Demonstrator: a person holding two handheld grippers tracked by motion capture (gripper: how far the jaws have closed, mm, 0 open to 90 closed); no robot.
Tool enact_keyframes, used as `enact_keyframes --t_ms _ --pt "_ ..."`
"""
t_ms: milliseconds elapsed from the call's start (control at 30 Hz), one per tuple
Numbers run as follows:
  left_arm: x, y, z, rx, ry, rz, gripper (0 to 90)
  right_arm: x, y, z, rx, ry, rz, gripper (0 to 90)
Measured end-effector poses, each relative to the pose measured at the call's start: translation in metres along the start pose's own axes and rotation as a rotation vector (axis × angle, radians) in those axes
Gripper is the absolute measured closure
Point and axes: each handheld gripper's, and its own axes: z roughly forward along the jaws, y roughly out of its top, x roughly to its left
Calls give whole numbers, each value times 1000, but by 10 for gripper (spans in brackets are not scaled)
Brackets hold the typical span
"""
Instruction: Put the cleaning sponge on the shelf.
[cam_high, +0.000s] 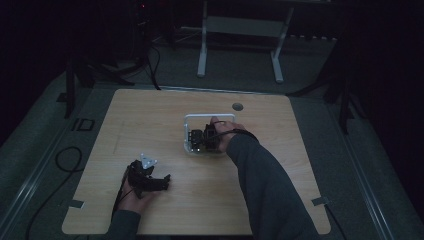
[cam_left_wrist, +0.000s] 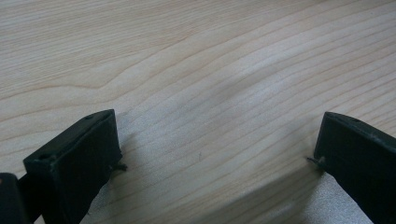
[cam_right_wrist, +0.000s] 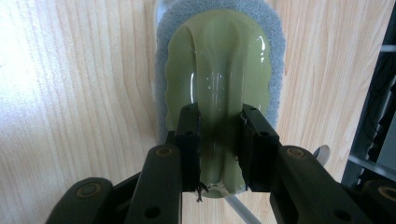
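Fingers of the right gripper (cam_right_wrist: 219, 149) closed narrowly on the raised central handle of a green scrubber (cam_right_wrist: 219, 74) with a grey sponge base, lying flat on the wooden table (cam_high: 150, 115). In the high view, the right forearm reaches forward to a white-rimmed tray (cam_high: 189, 120) near the table's centre. The left gripper (cam_left_wrist: 215, 144), jaws wide apart and empty, rests nearer the person, left of the tray, held low over bare wood.
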Motion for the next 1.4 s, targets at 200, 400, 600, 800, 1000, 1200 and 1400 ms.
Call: enact_keyframes --t_ms 200,400,600,800,1000,1200,1400 --pt "0 0 0 0 0 0 3 1 1 6 9 -9 -14 715" --pt "0 0 0 0 0 0 3 1 2 6 -8 -16 -9 715" --pt "0 0 0 0 0 0 3 0 2 7 -5 -15 -9 712" --pt "0 0 0 0 0 1 3 1 3 11 1 -44 -17 710" --pt "0 0 0 1 0 0 3 2 3 14 9 -68 -15 709" --pt "0 0 0 0 0 -2 3 2 3 19 23 -72 -8 715" --pt "0 0 0 -1 0 -2 3 0 4 20 14 -88 11 641"
